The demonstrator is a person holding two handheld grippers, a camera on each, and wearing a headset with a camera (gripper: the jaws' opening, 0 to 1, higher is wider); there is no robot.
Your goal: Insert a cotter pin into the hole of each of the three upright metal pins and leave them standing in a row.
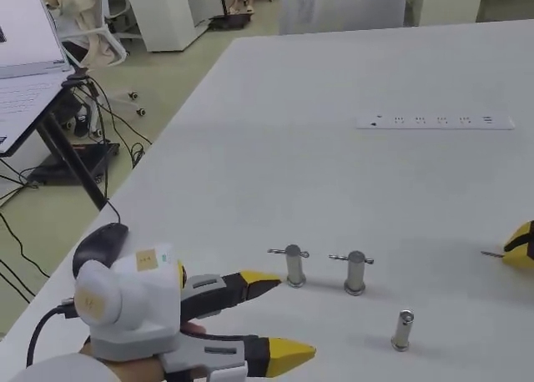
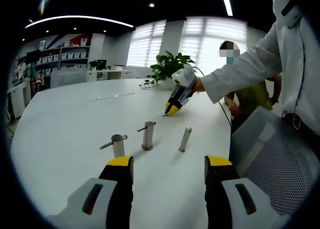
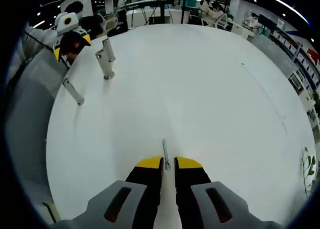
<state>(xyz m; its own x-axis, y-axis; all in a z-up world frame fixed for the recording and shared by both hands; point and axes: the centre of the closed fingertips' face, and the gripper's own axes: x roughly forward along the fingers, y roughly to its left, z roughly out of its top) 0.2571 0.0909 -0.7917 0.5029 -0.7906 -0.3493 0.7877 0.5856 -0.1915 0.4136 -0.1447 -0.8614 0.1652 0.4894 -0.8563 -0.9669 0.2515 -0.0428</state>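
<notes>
Two upright silver metal pins, one (image 1: 294, 267) and its neighbour (image 1: 356, 273), carry cotter pins. The third pin (image 1: 403, 329) is bare and stands off their line. The right gripper (image 3: 168, 163) pinches the last thin wire cotter pin (image 3: 165, 151). The left gripper (image 2: 169, 164) gapes wide, empty.

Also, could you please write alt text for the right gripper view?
The right gripper, jaws shut on a cotter pin, points across a white table. Three metal pins stand at upper left, with the left gripper just beyond them.
</notes>
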